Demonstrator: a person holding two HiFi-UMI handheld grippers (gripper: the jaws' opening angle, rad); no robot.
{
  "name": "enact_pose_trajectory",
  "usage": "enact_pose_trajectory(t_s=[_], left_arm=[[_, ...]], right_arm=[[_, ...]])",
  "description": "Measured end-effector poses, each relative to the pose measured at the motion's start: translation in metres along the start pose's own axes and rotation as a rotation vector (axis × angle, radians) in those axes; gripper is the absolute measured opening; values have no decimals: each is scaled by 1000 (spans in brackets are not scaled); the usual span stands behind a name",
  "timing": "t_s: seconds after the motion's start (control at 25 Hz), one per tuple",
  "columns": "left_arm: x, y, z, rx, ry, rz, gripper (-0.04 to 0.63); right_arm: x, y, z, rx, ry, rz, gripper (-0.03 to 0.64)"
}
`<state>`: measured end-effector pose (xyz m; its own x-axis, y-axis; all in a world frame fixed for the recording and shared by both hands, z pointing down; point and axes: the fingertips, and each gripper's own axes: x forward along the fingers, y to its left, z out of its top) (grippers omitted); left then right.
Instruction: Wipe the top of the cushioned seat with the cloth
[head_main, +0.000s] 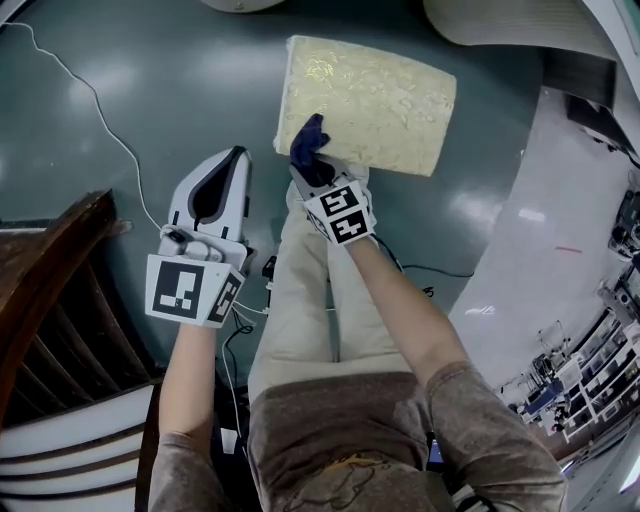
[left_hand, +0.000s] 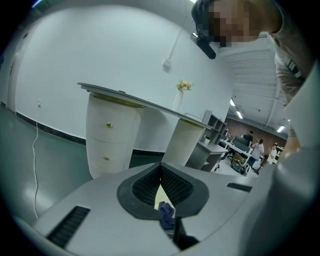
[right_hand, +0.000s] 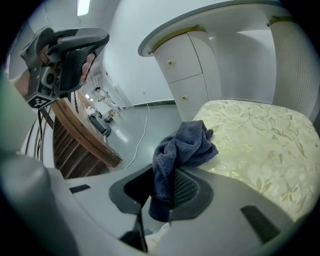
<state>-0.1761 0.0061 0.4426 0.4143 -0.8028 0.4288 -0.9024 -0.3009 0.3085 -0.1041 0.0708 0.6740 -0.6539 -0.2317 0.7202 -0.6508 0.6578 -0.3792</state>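
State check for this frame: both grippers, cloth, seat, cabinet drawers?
left gripper: jaws together, empty, held over the floor beside the seat.
right gripper: shut on the cloth.
cloth: bunched, at the seat's near corner.
cushioned seat: upright, top otherwise bare.
cabinet drawers: closed.

A: Where is the head view?
B: Above, looking steeply down on the seat (head_main: 370, 100). The right gripper view crosses the same seat closely; the left gripper view faces the wall (left_hand: 100, 50).
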Motion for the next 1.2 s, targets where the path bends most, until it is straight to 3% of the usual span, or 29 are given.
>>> enact_pose_trajectory(t_s=[0.32, 0.52, 0.72, 0.92, 1.2], left_arm=[[-15, 13, 4, -2, -19, 33, 15], [-27, 4, 21, 4, -33, 30, 15], [-35, -17, 65, 42, -80, 3, 15], [-66, -52, 133, 67, -99, -55, 15], [-98, -104, 233, 109, -151, -201, 15]], right_arm=[[10, 25, 34, -11, -53, 47, 94], [-28, 28, 80, -48, -137, 45, 94], [-96, 8, 146, -91, -262, -15, 94], [-203, 20, 223, -100, -390, -68, 94], [-358, 49, 311, -146, -595, -173, 94]])
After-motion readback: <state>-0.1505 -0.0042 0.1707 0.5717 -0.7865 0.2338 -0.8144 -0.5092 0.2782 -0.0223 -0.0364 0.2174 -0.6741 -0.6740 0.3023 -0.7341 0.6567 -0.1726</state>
